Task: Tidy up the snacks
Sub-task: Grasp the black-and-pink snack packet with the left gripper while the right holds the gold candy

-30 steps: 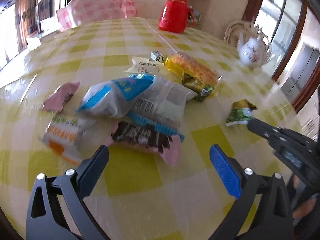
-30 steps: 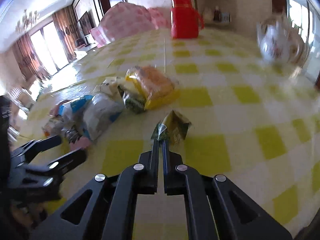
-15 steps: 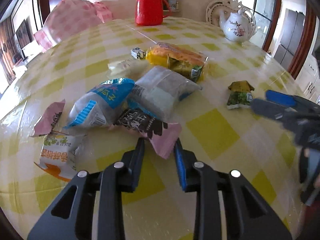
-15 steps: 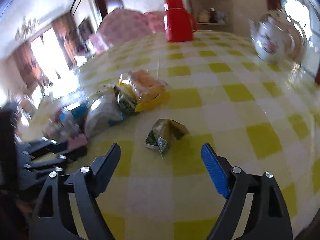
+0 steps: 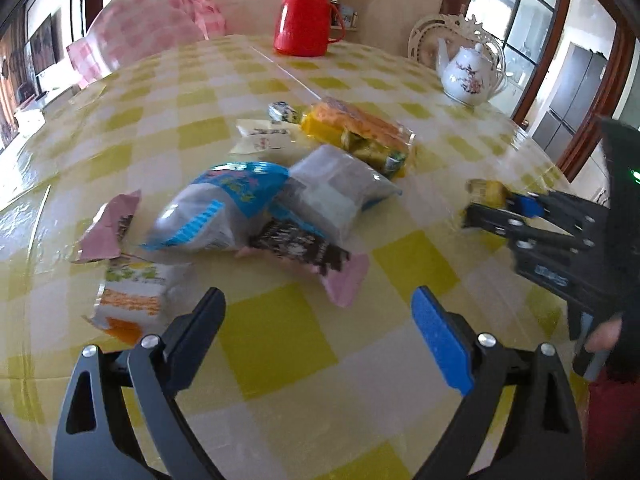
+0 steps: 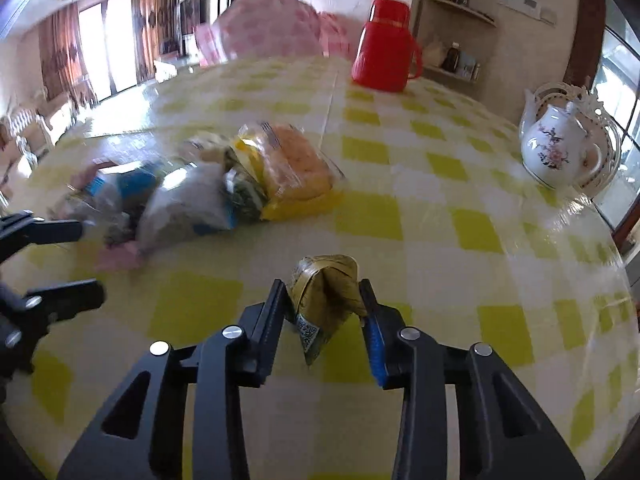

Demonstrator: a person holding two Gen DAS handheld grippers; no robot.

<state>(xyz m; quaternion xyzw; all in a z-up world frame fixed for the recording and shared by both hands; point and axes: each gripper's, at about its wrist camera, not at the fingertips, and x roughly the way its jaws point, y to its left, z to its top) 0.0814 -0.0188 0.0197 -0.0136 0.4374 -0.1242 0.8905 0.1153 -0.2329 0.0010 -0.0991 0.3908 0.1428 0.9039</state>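
My right claw (image 6: 323, 300) has just been closing and now pinches the green packet (image 6: 326, 292), low in the frame's centre over the bench (image 6: 440, 240). My left claw (image 5: 318, 312) has just been opening and is wide and empty before the snack pile (image 5: 260, 200) at mid-frame.

No text can be read with certainty. Blurred print is seen on the blue packet (image 5: 224, 204) and dark wrapper (image 5: 298, 246) beyond the left gripper (image 5: 316, 322); a code square is noted on the green packet (image 6: 326, 300), illegible.

left tongs (image 5: 316, 312) spread, empty | snack pile (image 5: 256, 208) ahead | table (image 5: 280, 344)
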